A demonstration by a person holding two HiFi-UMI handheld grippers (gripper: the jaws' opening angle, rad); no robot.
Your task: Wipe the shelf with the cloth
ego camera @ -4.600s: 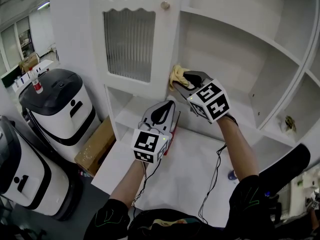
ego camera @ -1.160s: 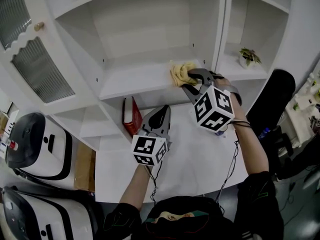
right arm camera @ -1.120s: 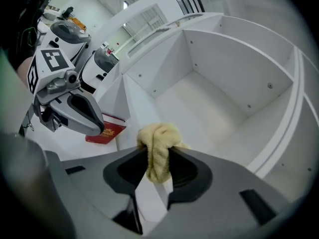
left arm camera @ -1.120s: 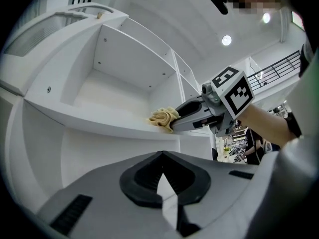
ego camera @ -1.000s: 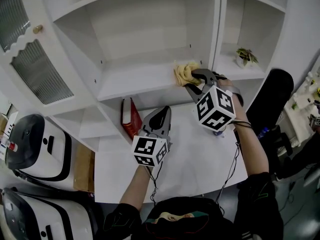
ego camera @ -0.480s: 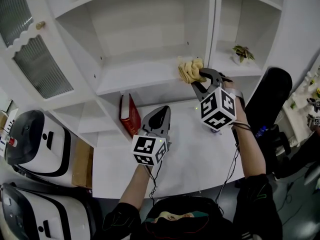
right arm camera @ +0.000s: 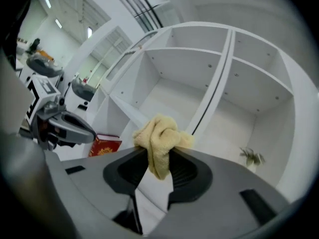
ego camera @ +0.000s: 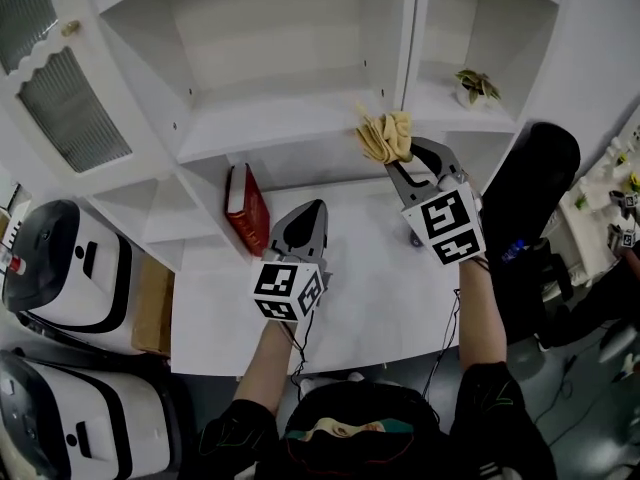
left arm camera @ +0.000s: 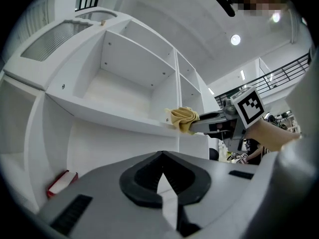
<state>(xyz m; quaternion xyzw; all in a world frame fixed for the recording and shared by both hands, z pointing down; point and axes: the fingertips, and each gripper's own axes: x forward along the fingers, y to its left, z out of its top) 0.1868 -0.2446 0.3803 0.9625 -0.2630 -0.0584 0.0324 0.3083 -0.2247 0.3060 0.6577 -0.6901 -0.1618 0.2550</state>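
A bunched yellow cloth (ego camera: 385, 136) is pinched in my right gripper (ego camera: 396, 154), which is shut on it. The cloth sits at the front right corner of the wide white shelf (ego camera: 270, 120), by the upright divider (ego camera: 408, 48). Seen from the right gripper view, the cloth (right arm camera: 159, 139) bulges out above the jaws of the right gripper (right arm camera: 158, 157). My left gripper (ego camera: 311, 209) hangs lower, over the desk, shut and holding nothing. The left gripper view shows the cloth (left arm camera: 183, 119) against the shelf edge (left arm camera: 99, 111).
A red book (ego camera: 245, 208) leans in the low compartment under the shelf. A small plant (ego camera: 475, 85) stands in the right-hand bay. A white desk top (ego camera: 370, 278) lies below, a black chair (ego camera: 530, 198) at right, white machines (ego camera: 60, 268) at left.
The right gripper has dragged the cloth rightward along the shelf from the left end to the front right corner by the divider. The left gripper has stayed low and shut.
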